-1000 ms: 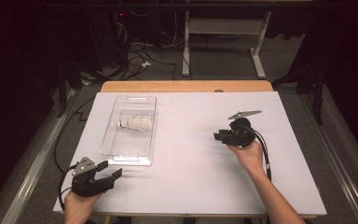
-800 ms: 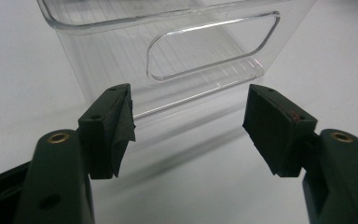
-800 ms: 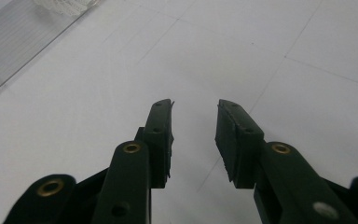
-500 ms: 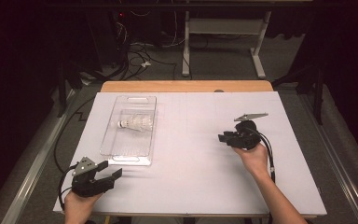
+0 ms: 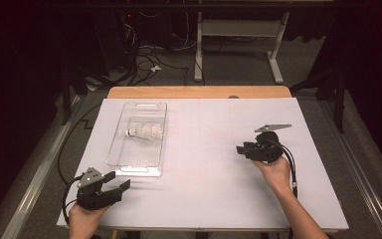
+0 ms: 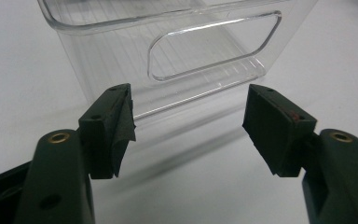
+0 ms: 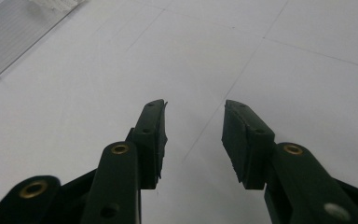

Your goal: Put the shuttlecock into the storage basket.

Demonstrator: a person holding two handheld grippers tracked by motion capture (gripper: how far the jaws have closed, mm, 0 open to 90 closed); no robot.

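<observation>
Your left gripper [image 5: 113, 186], jaws wide open and empty, sits just beside the near handle end of the clear plastic tray [image 5: 124, 167], whose long axis runs away from you, holding a white shuttlecock [image 5: 144, 133].

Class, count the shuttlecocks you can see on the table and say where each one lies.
1. The shuttlecock lies on its side inside the clear tray, toward its far end, on the left half of the table. None looks hidden.
</observation>
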